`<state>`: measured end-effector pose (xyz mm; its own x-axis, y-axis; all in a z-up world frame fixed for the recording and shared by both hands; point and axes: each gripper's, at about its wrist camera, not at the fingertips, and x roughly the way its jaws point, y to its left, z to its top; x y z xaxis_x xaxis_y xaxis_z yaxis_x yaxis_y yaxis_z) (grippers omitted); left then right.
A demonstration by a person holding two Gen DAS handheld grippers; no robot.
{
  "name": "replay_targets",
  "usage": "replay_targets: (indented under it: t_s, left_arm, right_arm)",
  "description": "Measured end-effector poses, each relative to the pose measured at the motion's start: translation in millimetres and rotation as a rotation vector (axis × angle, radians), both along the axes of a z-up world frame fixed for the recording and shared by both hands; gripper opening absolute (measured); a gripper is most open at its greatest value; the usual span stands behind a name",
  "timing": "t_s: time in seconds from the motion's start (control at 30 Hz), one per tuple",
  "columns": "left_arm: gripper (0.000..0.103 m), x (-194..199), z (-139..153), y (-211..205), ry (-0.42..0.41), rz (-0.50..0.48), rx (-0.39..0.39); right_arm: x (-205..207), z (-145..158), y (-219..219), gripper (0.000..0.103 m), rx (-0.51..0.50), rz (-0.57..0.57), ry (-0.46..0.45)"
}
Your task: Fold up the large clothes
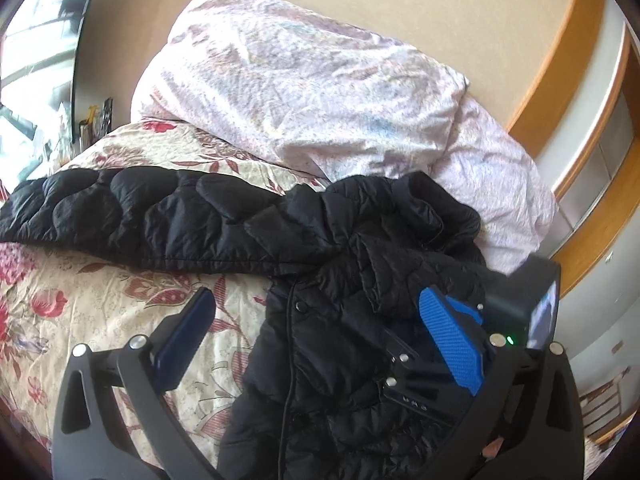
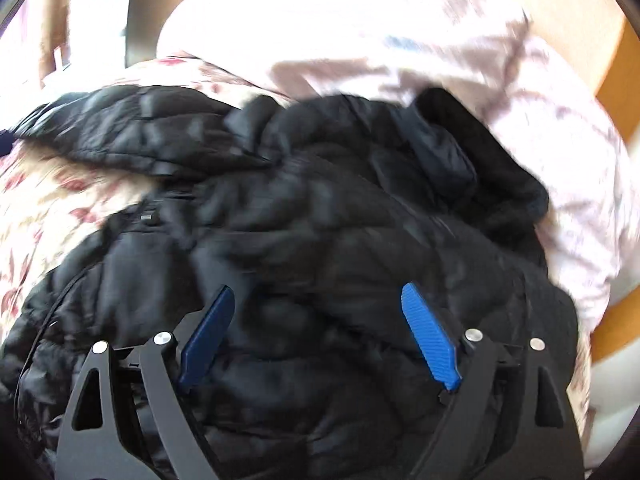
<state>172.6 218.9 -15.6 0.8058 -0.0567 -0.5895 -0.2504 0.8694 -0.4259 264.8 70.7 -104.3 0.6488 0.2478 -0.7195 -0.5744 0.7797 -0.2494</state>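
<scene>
A black quilted puffer jacket [image 1: 328, 280] lies on a floral bedspread [image 1: 100, 312]. One sleeve [image 1: 132, 216] stretches out to the left; the body is bunched at the right. My left gripper [image 1: 316, 304] is open above the jacket's front edge, holding nothing. In the right wrist view the jacket [image 2: 320, 220] fills the middle, blurred by motion. My right gripper [image 2: 316, 300] is open just above the jacket's body, with nothing between its blue pads [image 2: 430, 340]. The right gripper's body [image 1: 520, 304] shows at the right of the left wrist view.
A crumpled pale pink duvet [image 1: 320, 80] is piled at the head of the bed behind the jacket. A wooden-trimmed cabinet [image 1: 592, 160] stands to the right. A window and cluttered sill [image 1: 40, 80] are at the far left.
</scene>
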Motion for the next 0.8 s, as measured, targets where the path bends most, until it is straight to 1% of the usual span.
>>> replay_targets:
  t_s: [0.07, 0.1, 0.13, 0.17, 0.2, 0.27, 0.3, 0.33, 0.37, 0.4, 0.43, 0.47, 0.53, 0.57, 0.6, 0.63, 0.77, 0.8]
  left_arm:
    - [0.101, -8, 0, 12, -0.006, 0.039, -0.010]
    - [0.101, -13, 1, 20, -0.005, 0.062, -0.010]
    - [0.101, -17, 0, 28, 0.000, 0.084, -0.007]
    - [0.101, -22, -1, 36, 0.005, 0.110, -0.003]
    - [0.101, -25, -1, 42, 0.005, 0.132, 0.000]
    - [0.101, -34, -3, 55, -0.002, 0.196, 0.033]
    - [0.101, -38, -4, 60, 0.001, 0.214, 0.060]
    - [0.101, -40, -4, 63, 0.009, 0.231, 0.096]
    - [0.101, -42, -5, 65, 0.021, 0.253, 0.140]
    - [0.101, -44, -6, 68, 0.028, 0.264, 0.156]
    - [0.101, -45, -9, 73, 0.040, 0.269, 0.156]
    - [0.101, -45, -10, 78, 0.049, 0.265, 0.142]
    - [0.101, -45, -19, 91, 0.082, 0.254, 0.075]
    - [0.101, -45, -24, 97, 0.093, 0.252, 0.040]
    - [0.101, -46, -28, 101, 0.093, 0.249, 0.010]
    - [0.101, -48, -33, 109, 0.096, 0.258, -0.038]
    - [0.101, -54, -48, 132, 0.112, 0.325, -0.163]
    - [0.101, -55, -50, 135, 0.114, 0.340, -0.181]
  right_arm:
    - [3, 13, -16, 0.075, 0.094, -0.024, 0.022]
    - [9, 21, -30, 0.073, 0.152, -0.060, 0.033]
    - [15, 27, -41, 0.070, 0.186, -0.094, 0.038]
    - [24, 32, -56, 0.066, 0.221, -0.145, 0.039]
    - [38, 35, -77, 0.064, 0.254, -0.220, 0.043]
    - [60, 31, -102, 0.051, 0.271, -0.312, 0.073]
    - [75, 25, -117, 0.048, 0.282, -0.367, 0.105]
    - [81, 22, -124, 0.044, 0.290, -0.390, 0.118]
    - [87, 17, -130, 0.041, 0.293, -0.407, 0.128]
    - [94, 13, -132, 0.041, 0.287, -0.413, 0.135]
    - [97, 9, -132, 0.041, 0.280, -0.413, 0.142]
    - [101, 4, -130, 0.041, 0.270, -0.413, 0.161]
    - [112, -17, -123, 0.041, 0.211, -0.416, 0.241]
    - [119, -29, -116, 0.042, 0.163, -0.418, 0.256]
    - [122, -35, -110, 0.042, 0.128, -0.418, 0.239]
    - [124, -37, -104, 0.042, 0.104, -0.422, 0.231]
    - [130, -40, -89, 0.042, 0.062, -0.439, 0.221]
    - [130, -41, -86, 0.042, 0.058, -0.439, 0.220]
